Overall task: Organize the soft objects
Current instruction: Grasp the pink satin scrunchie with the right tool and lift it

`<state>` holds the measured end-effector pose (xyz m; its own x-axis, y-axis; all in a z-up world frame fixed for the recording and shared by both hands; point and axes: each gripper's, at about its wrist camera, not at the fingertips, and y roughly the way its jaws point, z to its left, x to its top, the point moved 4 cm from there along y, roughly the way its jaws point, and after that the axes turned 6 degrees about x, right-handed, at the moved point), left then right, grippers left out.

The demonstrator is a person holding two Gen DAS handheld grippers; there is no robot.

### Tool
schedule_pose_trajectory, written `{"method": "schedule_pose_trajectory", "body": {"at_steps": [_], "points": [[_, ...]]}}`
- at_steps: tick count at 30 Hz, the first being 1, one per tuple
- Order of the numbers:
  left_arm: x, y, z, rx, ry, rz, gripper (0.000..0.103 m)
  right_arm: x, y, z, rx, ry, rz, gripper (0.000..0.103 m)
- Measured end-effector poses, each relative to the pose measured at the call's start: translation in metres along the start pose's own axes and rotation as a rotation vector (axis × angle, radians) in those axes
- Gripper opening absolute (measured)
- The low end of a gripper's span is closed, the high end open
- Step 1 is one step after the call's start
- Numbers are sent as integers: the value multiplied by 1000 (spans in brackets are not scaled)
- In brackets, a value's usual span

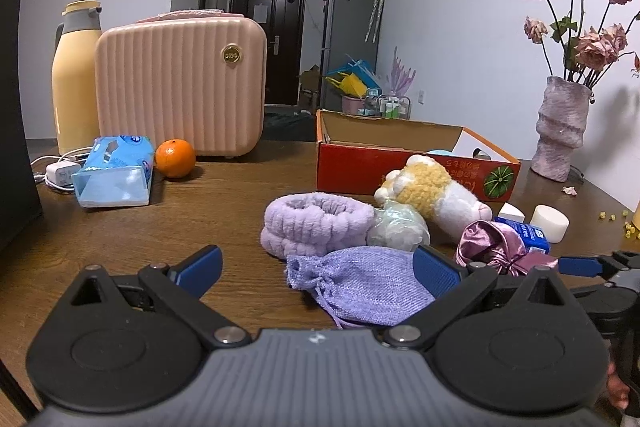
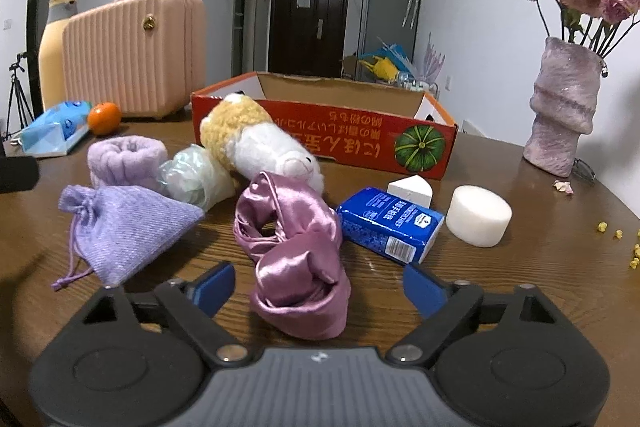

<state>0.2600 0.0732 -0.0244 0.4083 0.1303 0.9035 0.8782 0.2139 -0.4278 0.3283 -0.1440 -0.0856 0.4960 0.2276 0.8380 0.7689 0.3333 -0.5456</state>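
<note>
The right claw [image 2: 318, 285] stands with its blue pads apart, one on each side of the near end of the pink satin cloth [image 2: 294, 255], which lies crumpled on the brown counter [image 2: 500, 279]; neither pad presses on the cloth. The left claw [image 1: 320, 269] is likewise spread wide, and the lilac drawstring pouch [image 1: 360, 287] lies between its pads, touching the pad on the pouch's right side and well clear of the other. Just beyond the right claw and to its right lies a blue tissue pack [image 2: 390, 225], with a white foam cylinder [image 2: 478, 221] beside it and a white wedge [image 2: 412, 189] behind. Ahead of the left claw sit the fluffy purple band [image 1: 314, 223] and a pale crinkled bundle [image 1: 398, 229], touching each other, and the yellow-and-white plush toy [image 1: 434, 193] leans on the bundle. Behind the toy stands the open red cardboard box [image 2: 360, 143]. Farther off to the left are an orange [image 1: 175, 158], a light blue tissue packet [image 1: 114, 169], a pink ribbed case [image 1: 180, 87] and a yellow jug [image 1: 74, 75]; far right, a vase [image 2: 562, 107] of dried roses.
</note>
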Motion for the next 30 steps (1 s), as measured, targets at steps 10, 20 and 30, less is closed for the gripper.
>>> {"method": "schedule_pose_trajectory", "body": {"at_steps": [10, 20, 30], "points": [[-5, 7, -2, 9, 13, 25, 103, 4, 30, -7, 32, 44, 80, 46], [-7, 10, -3, 14, 17, 34, 103, 1, 19, -15, 68, 109, 46, 32], [-11, 19, -9, 8, 38, 59, 103, 12, -9, -27, 42, 140, -97, 31]]}}
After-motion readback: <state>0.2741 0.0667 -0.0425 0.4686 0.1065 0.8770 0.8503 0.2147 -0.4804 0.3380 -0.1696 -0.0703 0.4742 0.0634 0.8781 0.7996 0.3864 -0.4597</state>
